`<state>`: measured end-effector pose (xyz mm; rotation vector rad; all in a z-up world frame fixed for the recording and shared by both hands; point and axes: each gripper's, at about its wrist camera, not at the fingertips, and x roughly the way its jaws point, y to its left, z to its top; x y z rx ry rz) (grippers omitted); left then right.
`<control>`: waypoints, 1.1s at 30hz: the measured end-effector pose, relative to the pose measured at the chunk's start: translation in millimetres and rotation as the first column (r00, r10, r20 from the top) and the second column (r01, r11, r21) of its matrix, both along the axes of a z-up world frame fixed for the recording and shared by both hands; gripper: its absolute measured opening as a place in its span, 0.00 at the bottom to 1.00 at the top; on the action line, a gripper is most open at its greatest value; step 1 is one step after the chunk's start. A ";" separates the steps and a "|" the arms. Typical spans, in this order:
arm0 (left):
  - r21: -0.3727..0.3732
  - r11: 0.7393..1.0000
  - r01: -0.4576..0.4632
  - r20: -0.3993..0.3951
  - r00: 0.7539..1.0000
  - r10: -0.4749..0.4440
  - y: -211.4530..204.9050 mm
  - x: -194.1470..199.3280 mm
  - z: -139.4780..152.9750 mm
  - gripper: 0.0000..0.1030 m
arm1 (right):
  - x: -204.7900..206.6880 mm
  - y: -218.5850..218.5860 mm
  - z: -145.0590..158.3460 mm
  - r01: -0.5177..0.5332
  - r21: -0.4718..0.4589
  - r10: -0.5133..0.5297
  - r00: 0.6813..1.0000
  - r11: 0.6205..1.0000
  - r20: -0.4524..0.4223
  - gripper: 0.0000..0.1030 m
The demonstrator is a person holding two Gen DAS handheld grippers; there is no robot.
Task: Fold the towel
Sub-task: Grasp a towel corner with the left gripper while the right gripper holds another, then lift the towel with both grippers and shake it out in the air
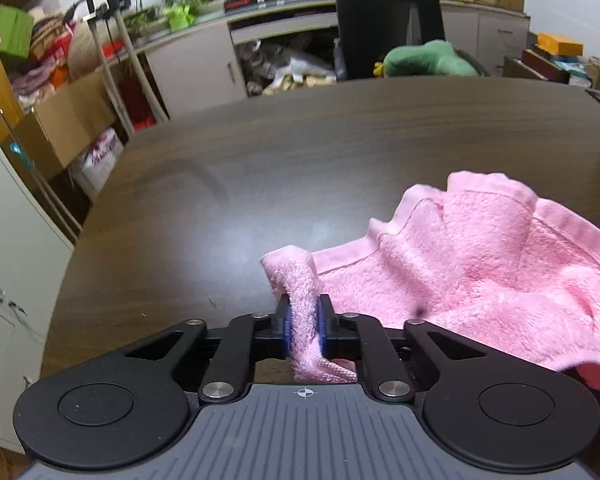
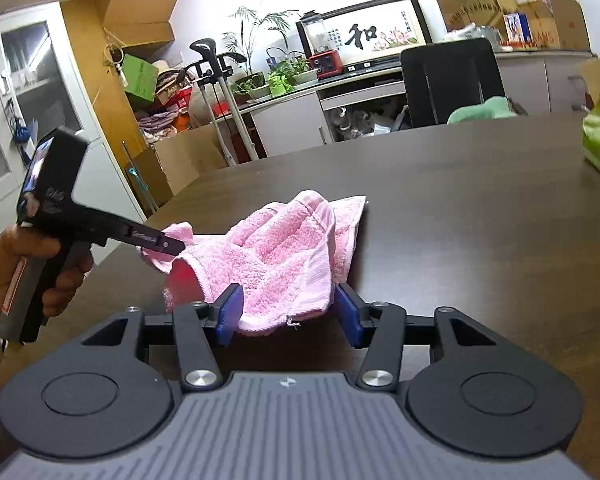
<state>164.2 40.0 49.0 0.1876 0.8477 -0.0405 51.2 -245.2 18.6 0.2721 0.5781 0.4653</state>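
1. One corner is secured: the left gripper (image 1: 305, 330) is clamped on a bunched corner of the pink towel (image 1: 472, 256).
2. Right gripper (image 2: 288, 314) stands apart, straddling the towel's near edge (pads not pressing).
3. Towel lies crumpled near the desk's (image 1: 260, 168) near edge; by the look of it, no neat fold is made yet.

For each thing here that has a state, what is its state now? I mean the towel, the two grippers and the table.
pink towel: crumpled, not folded flat, lying on the table, one corner lifted.
left gripper: shut on a corner of the pink towel.
right gripper: open, pads apart; the towel's near edge lies between them, not pressed.
table: dark wood; bears the towel.
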 end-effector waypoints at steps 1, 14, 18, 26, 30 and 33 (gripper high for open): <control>-0.012 1.000 0.004 0.017 1.000 -0.004 1.8 -4.2 1.4 0.07 | 0.1 -1.7 -0.3 0.007 0.005 -0.007 1.000 1.000 -0.001 0.57; -0.295 0.955 -0.003 0.137 0.989 0.045 31.1 -66.3 -14.2 0.07 | 15.6 -19.1 -14.2 0.042 0.118 -0.035 0.998 0.992 -0.060 0.62; -0.354 0.935 -0.022 0.136 0.988 0.074 37.3 -68.5 -19.6 0.07 | 24.9 -26.0 -21.9 0.037 0.182 -0.023 0.997 0.983 -0.080 0.64; -0.371 0.928 -0.047 0.121 0.988 0.098 44.5 -68.9 -25.1 0.07 | 40.6 -40.9 -34.9 0.059 0.251 -0.026 0.991 0.966 -0.134 0.06; -0.419 0.906 -0.069 0.112 0.985 0.127 51.9 -69.1 -24.9 0.07 | 30.4 -40.0 -25.3 0.041 0.239 -0.027 0.998 0.970 -0.062 0.04; -0.496 0.864 -0.086 0.113 0.980 0.163 62.4 -72.8 -20.6 0.06 | 13.7 -43.4 -12.2 0.022 0.296 -0.031 0.999 0.955 0.025 0.04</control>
